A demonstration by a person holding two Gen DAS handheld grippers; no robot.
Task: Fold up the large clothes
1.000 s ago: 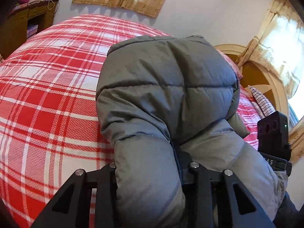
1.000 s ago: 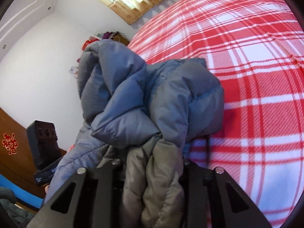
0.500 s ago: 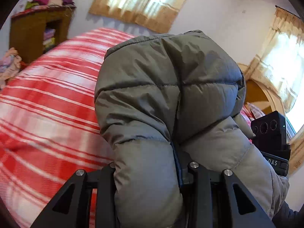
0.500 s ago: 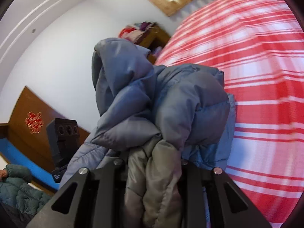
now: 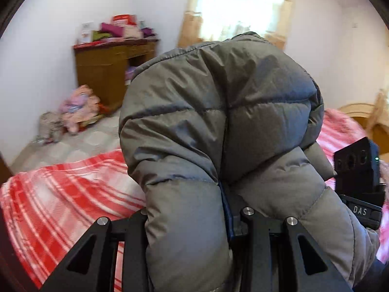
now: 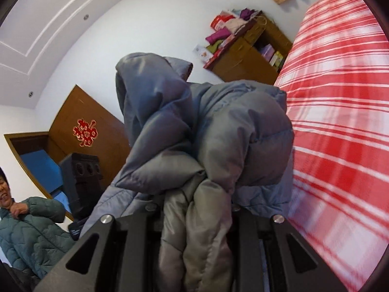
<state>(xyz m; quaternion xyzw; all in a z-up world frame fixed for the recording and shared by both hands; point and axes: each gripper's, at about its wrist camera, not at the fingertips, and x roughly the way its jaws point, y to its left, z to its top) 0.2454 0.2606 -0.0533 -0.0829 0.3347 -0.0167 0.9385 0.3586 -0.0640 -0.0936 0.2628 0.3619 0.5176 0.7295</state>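
A grey quilted puffer jacket (image 5: 218, 126) fills the middle of the left wrist view and bulges over my left gripper (image 5: 192, 221), which is shut on a thick fold of it. In the right wrist view the same jacket (image 6: 206, 133) is bunched up, and my right gripper (image 6: 194, 209) is shut on another fold. The jacket is held up off the red-and-white plaid bed (image 5: 60, 194), also seen in the right wrist view (image 6: 340, 121). Both pairs of fingertips are hidden in the fabric. Each gripper shows in the other's view: the right one (image 5: 357, 177), the left one (image 6: 82, 180).
A wooden cabinet (image 5: 109, 73) topped with folded clothes stands by the far wall, also in the right wrist view (image 6: 245, 58). Soft toys (image 5: 75, 109) lie on the floor. A person in a green jacket (image 6: 26, 231) stands by a wooden door (image 6: 85, 133). A curtained window (image 5: 243, 7) is behind.
Both grippers have lifted and swung with the jacket: the bed has dropped lower and to the side in both views, and the cabinet, floor, door and person have come into sight.
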